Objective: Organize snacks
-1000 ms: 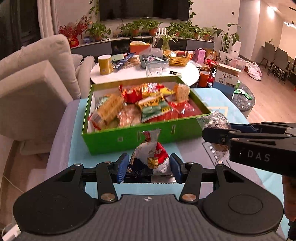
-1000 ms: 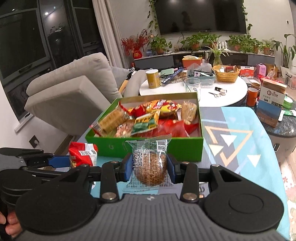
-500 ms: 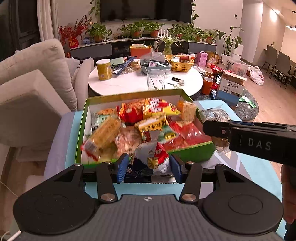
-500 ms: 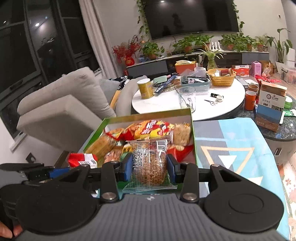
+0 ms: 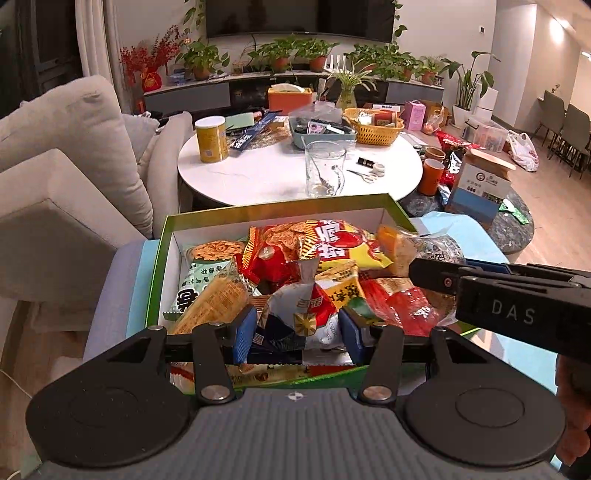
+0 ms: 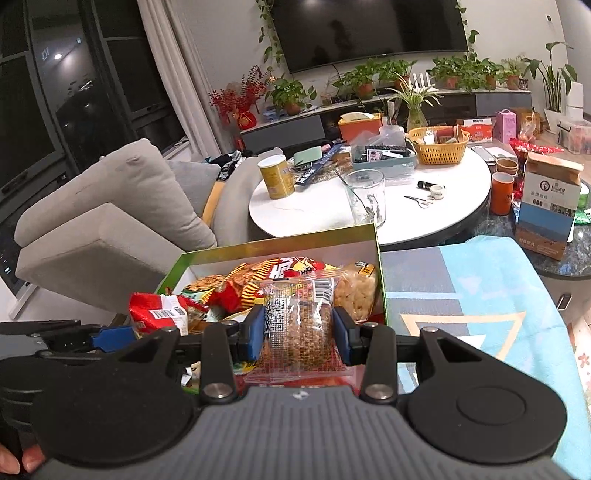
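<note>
Having advanced over the green box (image 5: pixel 280 210), both grippers stay clamped: left gripper (image 5: pixel 297 330) on pouch (image 5: pixel 299 314), right gripper (image 6: pixel 298 334) on cake (image 6: pixel 301 325)

Left gripper (image 5: pixel 298 334): black linkage arms, blue ribbed pads, silver pivot screws, grey ribbed housing.
Right gripper (image 6: pixel 298 334): same build; white "DAS" lettering is seen on its black side in the left view.
Round black discs: flanking each housing.

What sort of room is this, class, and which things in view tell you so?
Most likely a home living room: a grey sofa, a wall-mounted TV above a shelf of potted plants, and a round coffee table cluttered with household bits.
</note>
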A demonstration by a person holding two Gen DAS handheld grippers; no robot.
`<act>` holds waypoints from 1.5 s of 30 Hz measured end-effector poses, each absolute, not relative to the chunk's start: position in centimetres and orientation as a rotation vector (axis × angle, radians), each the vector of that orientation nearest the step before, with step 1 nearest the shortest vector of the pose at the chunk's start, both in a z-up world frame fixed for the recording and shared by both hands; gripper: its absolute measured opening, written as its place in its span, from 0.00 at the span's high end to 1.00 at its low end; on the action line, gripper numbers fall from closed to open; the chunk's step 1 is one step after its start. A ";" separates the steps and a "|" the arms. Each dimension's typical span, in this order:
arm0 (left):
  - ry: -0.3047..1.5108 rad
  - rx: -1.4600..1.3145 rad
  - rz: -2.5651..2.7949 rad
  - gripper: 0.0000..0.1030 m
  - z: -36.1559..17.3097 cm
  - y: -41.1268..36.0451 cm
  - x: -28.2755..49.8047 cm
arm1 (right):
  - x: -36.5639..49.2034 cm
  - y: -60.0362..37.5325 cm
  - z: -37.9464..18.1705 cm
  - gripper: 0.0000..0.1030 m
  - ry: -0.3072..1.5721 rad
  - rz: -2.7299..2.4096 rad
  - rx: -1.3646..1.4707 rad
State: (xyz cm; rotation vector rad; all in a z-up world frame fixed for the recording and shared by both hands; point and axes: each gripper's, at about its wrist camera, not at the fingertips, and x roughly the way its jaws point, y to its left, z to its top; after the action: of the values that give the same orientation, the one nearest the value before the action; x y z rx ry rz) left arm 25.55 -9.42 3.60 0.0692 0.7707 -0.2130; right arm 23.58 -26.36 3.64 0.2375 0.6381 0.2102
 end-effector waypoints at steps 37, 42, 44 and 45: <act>0.768 0.143 -0.155 0.37 3.6 -9.4 22.7 | 19.9 -25.1 4.7 0.23 0.574 0.187 0.186; 0.740 0.138 -0.148 0.32 4.3 -9.0 20.8 | 17.2 -24.1 5.5 0.23 0.443 0.125 0.108; 0.736 0.137 -0.142 0.32 4.3 -8.7 20.0 | 16.2 -24.0 5.7 0.23 0.406 0.117 0.098; 0.738 0.134 -0.139 0.32 4.3 -8.6 19.6 | 15.8 -24.0 5.8 0.23 0.396 0.117 0.096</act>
State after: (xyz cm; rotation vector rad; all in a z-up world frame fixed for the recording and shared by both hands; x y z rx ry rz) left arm 19.63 -8.59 4.33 0.1340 0.7383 -0.1395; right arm 15.80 -23.99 5.81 0.0957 0.3964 0.1166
